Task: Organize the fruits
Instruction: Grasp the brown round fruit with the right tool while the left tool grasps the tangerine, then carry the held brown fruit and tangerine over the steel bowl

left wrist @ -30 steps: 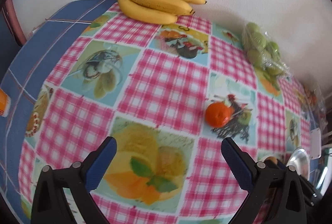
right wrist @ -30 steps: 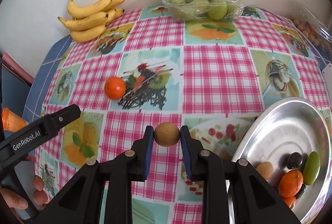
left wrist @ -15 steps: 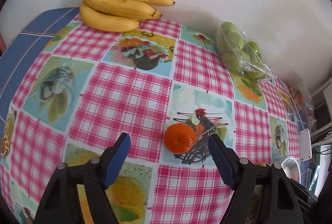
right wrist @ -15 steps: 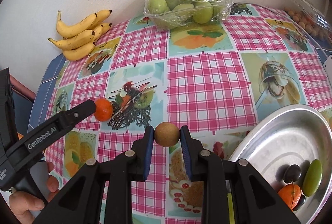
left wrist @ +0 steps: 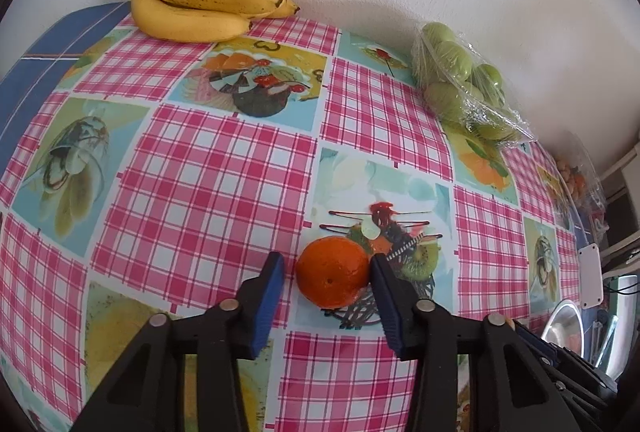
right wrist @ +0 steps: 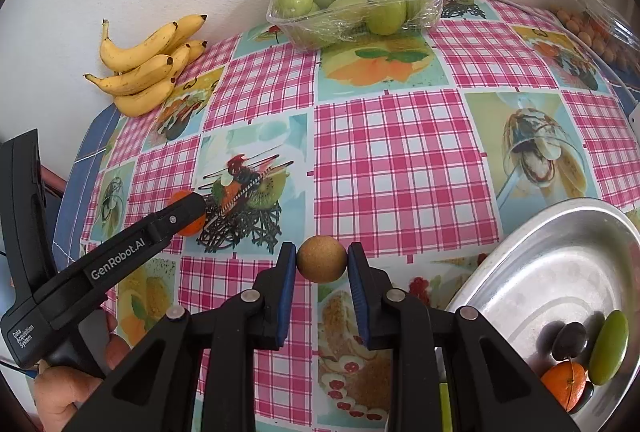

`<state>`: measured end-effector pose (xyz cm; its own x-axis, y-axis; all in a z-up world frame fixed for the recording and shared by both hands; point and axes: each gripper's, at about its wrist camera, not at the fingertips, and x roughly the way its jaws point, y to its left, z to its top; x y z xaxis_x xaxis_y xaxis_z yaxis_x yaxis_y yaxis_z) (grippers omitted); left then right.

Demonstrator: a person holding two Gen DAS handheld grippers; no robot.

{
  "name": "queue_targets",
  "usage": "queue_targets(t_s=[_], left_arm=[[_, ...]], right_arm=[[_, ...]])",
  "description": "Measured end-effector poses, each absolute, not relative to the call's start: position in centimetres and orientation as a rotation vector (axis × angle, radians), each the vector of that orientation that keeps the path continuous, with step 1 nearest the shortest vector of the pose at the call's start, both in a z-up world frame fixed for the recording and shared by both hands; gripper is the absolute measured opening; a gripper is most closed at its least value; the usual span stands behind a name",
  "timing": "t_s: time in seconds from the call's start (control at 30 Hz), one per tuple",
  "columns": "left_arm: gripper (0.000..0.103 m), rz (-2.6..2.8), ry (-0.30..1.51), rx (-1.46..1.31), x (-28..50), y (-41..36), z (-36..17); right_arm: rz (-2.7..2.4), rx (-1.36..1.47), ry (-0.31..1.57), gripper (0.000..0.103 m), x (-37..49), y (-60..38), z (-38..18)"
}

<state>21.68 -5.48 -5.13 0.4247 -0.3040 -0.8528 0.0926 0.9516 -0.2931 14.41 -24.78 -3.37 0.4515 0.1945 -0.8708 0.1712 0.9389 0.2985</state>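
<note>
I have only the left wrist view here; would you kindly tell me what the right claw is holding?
Observer: The right claw is shut on a round brown fruit.
Operator: Thank you. I see only a sliver of the metal tray; what is in it?
Observer: The metal tray holds an orange fruit, a green oval fruit and a dark plum-like fruit.
Operator: Is the brown fruit over the tray?
Observer: No. In the right wrist view it sits left of the tray's rim, with the tablecloth behind it.
</note>
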Motion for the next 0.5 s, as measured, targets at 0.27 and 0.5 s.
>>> queue_targets(t_s=[0.27,0.5], left_arm=[[0.040,-0.240,1.111,-0.224,21.4,-5.1,-4.8],[0.040,-0.203,1.141,-0.288,20.3,-3.7,-4.0]], right_arm=[[0.015,0.361,1.111,0.027,14.3,-24.5,-3.0],[0.014,0.345,1.119,0.027,13.6,-24.2,-2.5]])
